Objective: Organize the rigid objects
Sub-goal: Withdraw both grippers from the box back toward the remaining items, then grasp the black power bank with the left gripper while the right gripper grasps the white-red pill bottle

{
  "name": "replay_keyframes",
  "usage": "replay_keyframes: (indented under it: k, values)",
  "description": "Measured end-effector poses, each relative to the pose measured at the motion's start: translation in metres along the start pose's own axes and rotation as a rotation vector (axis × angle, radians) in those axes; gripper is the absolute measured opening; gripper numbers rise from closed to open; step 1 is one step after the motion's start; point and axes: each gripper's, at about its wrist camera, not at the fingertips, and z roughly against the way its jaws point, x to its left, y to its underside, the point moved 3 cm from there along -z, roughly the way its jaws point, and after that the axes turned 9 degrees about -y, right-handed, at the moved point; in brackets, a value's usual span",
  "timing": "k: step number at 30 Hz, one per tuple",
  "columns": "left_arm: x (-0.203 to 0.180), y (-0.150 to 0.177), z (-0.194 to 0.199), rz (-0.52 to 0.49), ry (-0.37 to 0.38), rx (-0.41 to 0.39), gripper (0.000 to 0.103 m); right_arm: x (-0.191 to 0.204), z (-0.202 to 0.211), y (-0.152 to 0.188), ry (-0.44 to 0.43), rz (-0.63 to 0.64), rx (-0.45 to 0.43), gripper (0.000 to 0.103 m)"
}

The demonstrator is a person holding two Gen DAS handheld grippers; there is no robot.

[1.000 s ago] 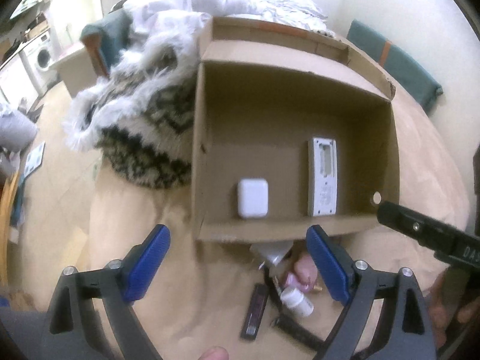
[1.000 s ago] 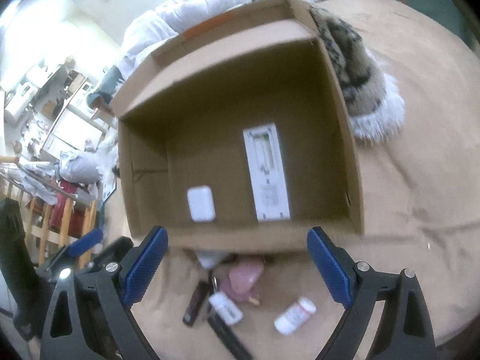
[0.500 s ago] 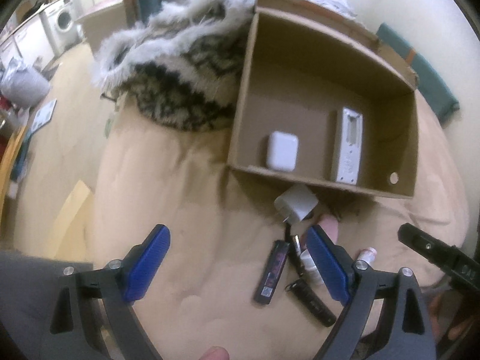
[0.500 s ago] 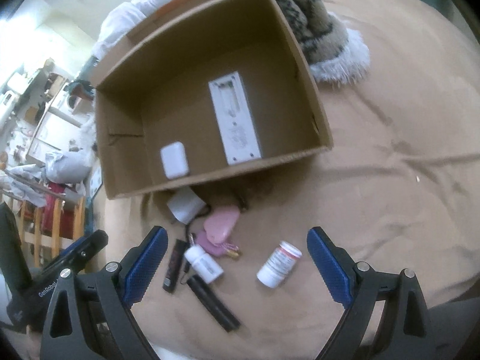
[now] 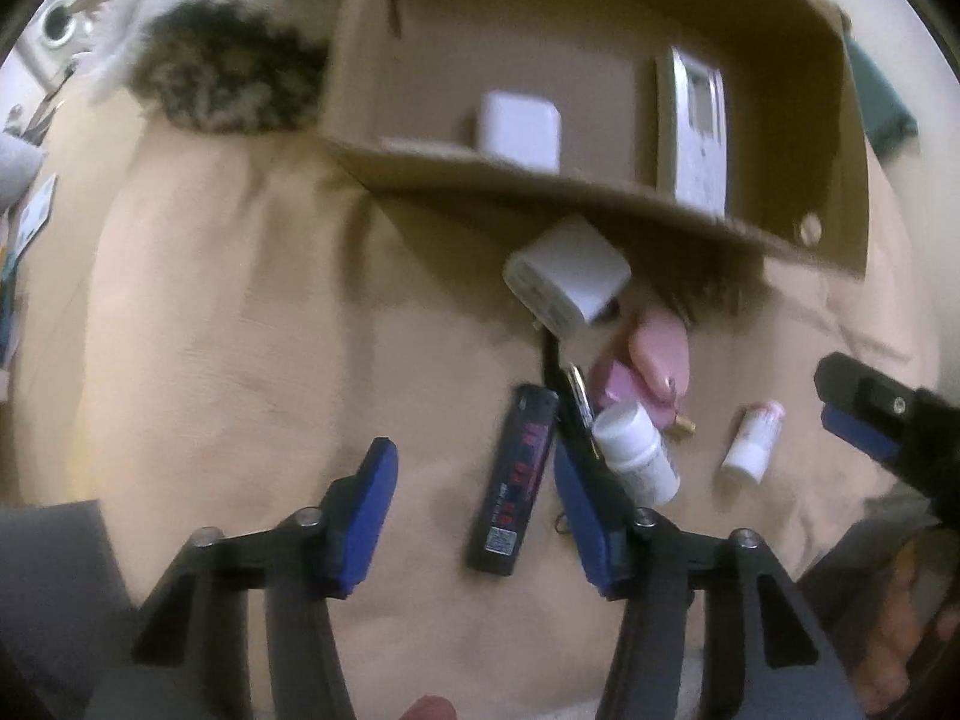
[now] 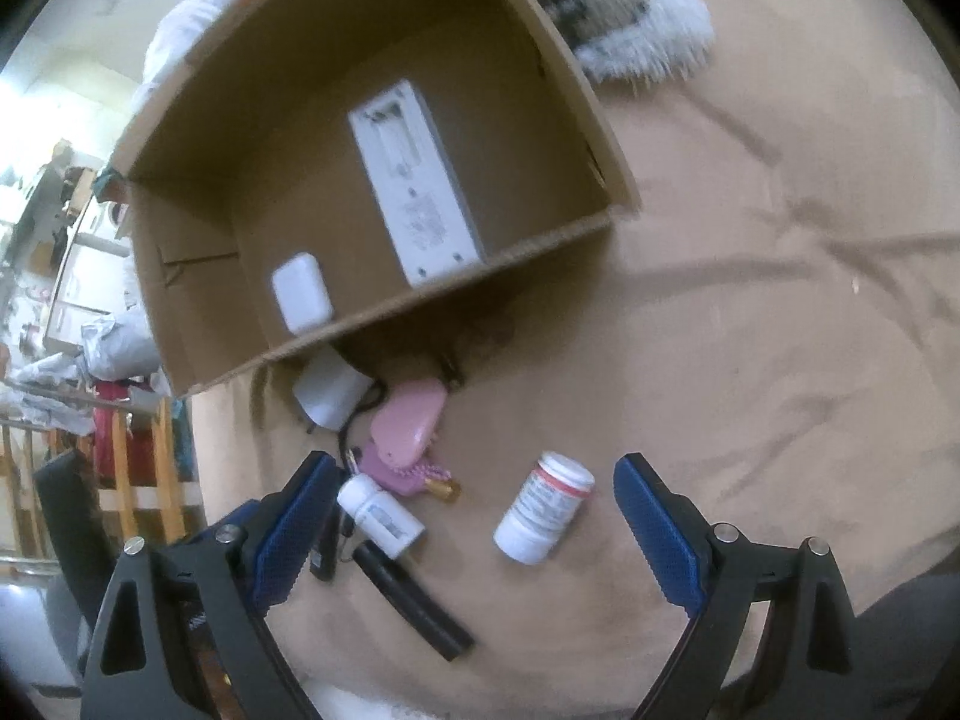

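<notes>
An open cardboard box point(image 5: 600, 198) point(image 6: 198, 324) lies on a tan bed cover and holds a white earbud case point(image 5: 521, 127) point(image 6: 302, 291) and a long white device point(image 5: 696, 126) point(image 6: 414, 180). In front of it lie a white charger point(image 5: 567, 279) point(image 6: 329, 387), a pink case point(image 5: 657, 348) point(image 6: 408, 420), two white pill bottles point(image 5: 636, 447) point(image 6: 543, 507), a black lighter point(image 5: 519, 474) and a black stick point(image 6: 411, 603). My left gripper point(image 5: 474, 498) is open, its fingers on either side of the lighter. My right gripper point(image 6: 474, 516) is open, the red-capped bottle between its fingers.
A furry patterned blanket point(image 5: 228, 78) point(image 6: 618, 6) lies beside the box. The bed's edge drops to the floor at the left point(image 5: 36, 192). Furniture and clutter point(image 6: 72, 324) stand beyond the bed.
Both grippers have come down and closer to the loose objects in front of the box. Both stay open. Nothing has been picked up.
</notes>
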Motion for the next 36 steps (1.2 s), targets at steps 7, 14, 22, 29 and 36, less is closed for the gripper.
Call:
replay_keyframes:
  k: [7, 14, 22, 29, 36]
  values:
    - [-0.015, 0.009, -0.019, -0.072, -0.024, 0.046, 0.038, -0.02, -0.021, 0.011, 0.01, -0.08, 0.109, 0.059]
    - [-0.019, 0.005, -0.026, -0.08, -0.035, 0.061, 0.017, -0.023, -0.045, 0.015, 0.116, -0.03, 0.175, 0.035]
    - [-0.001, -0.003, -0.017, -0.051, -0.068, 0.034, 0.017, -0.015, -0.036, 0.02, 0.135, 0.055, 0.138, 0.028]
    - [0.024, -0.006, -0.001, 0.003, -0.1, -0.015, 0.017, -0.002, -0.029, 0.023, 0.138, 0.088, 0.081, 0.028]
    - [0.048, -0.004, 0.025, 0.052, -0.123, -0.112, 0.017, 0.016, -0.018, 0.027, 0.136, 0.154, 0.01, 0.028]
